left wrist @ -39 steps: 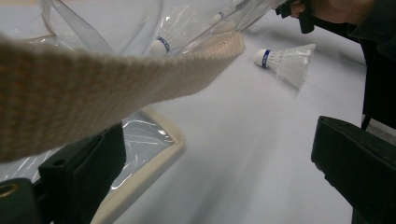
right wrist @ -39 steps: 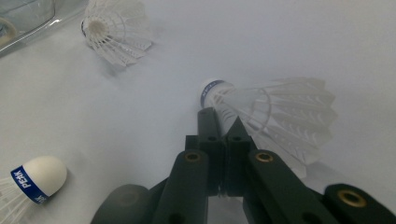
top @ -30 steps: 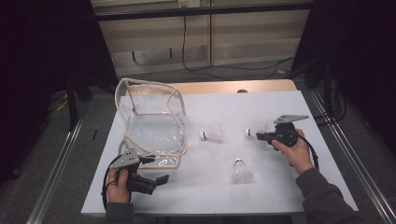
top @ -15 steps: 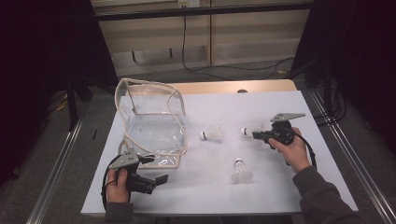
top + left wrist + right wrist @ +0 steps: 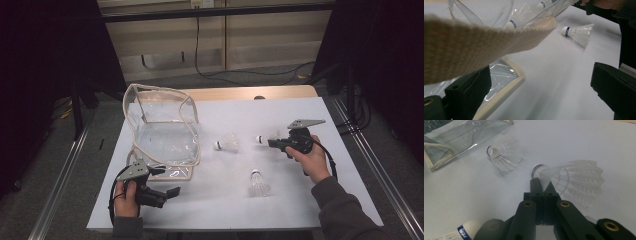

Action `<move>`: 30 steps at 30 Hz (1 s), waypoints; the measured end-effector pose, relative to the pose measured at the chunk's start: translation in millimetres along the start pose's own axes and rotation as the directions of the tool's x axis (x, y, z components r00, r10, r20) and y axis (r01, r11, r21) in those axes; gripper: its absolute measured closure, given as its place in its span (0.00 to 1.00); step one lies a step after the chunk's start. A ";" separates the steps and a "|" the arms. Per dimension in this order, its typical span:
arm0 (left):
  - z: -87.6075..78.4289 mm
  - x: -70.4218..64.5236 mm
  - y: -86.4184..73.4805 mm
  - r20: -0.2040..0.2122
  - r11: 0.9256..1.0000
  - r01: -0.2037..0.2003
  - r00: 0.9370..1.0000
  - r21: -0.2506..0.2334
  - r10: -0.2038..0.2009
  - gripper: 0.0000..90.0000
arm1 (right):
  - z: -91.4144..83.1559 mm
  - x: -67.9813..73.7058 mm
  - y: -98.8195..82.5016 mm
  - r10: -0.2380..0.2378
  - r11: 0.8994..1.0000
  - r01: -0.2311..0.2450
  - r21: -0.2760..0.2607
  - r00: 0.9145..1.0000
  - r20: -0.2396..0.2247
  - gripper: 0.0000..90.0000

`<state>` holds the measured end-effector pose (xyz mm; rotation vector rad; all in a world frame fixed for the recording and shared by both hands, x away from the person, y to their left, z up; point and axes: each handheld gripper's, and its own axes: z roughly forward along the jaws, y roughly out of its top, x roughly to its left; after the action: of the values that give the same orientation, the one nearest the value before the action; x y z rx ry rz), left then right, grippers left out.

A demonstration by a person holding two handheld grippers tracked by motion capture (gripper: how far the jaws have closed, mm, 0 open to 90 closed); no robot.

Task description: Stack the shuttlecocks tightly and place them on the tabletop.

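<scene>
Right gripper view showed my right gripper (image 5: pixel 543 185) clamped on the white feathered shuttlecock (image 5: pixel 571 180) at frame centre. I judged it mid-carry; next, into the clear plastic bag (image 5: pixel 162 135) beside my wide-open left gripper (image 5: pixel 162 185).

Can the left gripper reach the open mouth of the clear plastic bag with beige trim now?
Probably yes. The left gripper is open beside the clear plastic bag, its beige trim just over one jaw, nothing between.
</scene>
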<state>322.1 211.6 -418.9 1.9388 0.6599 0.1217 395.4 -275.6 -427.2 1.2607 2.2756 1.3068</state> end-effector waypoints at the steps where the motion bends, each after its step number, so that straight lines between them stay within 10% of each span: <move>1: 0.1 -0.1 0.0 0.002 1.000 0.001 1.000 0.000 -0.001 0.04 | 0.1 0.2 0.4 0.001 1.000 -0.001 0.002 1.000 -0.001 1.00; 30: -0.6 0.5 0.2 0.004 1.000 -0.002 1.000 0.002 0.002 0.04 | 14.1 14.4 16.5 -0.037 0.999 0.036 -0.005 0.999 -0.021 1.00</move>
<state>322.4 212.3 -418.5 1.9411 0.6555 0.1190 404.0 -252.2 -419.2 1.2038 2.2973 1.3179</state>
